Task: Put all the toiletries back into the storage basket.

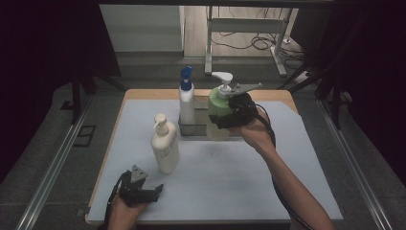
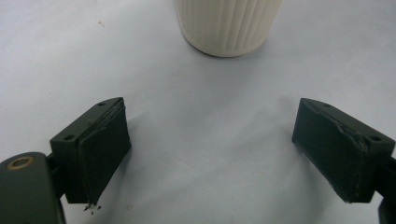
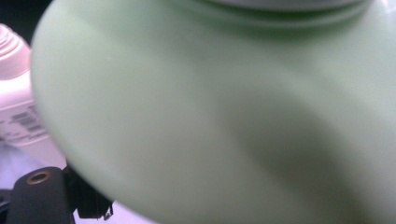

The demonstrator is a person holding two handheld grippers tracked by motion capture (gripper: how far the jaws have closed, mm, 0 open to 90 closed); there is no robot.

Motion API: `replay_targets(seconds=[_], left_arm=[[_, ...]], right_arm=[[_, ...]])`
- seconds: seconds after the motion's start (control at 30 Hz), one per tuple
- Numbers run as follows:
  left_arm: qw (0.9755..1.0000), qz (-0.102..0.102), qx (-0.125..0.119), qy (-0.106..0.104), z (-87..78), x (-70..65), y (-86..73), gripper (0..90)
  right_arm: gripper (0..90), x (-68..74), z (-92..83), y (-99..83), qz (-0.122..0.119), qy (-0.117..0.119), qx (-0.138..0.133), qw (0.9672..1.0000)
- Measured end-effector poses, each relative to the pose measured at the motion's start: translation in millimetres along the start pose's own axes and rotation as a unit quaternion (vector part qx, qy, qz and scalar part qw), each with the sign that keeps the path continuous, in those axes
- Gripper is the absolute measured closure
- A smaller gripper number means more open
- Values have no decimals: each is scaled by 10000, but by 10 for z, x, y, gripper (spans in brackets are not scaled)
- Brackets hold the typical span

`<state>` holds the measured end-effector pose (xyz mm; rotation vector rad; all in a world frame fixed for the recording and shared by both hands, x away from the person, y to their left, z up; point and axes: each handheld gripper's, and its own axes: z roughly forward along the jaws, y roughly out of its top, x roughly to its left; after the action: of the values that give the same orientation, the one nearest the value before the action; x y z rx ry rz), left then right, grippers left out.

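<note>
At the far side of the desk (image 1: 287, 191), the right hand-held gripper (image 1: 229, 118) clamps the pale green pump bottle (image 1: 218, 112) around its body, jaws spread wide to span it, beside a metal rack (image 1: 190, 128) that holds a clear bottle with a blue cap (image 1: 186, 98). The green bottle looks to be on its way into or out of that rack, so the job calls for keeping it upright, holding the squeeze firm on the smooth curved wall, and guiding its base clear of the rack's rim and of the neighbouring bottle. It is a rounded, matte green container with a white pump head whose spout points left. Nearer the person, the left hand-held gripper (image 1: 143, 189) rests low with its jaws wide and holding nothing, just short of a ribbed cream pump bottle (image 1: 164, 146) standing alone on the desk.
</note>
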<state>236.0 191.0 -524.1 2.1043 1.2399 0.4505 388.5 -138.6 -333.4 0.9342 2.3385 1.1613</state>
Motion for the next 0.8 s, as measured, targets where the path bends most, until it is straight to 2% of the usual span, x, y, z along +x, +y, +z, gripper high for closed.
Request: replay_targets(seconds=[0.4,0.8], left_arm=[[10000,1,-2,0,0,0,0,107],[10000,-10,-5,-6,1,-1,0,107]], right_arm=[[125,-110,141,175,82,-247,-34,9997],[125,-230,328,259,238,-480,-63,9985]])
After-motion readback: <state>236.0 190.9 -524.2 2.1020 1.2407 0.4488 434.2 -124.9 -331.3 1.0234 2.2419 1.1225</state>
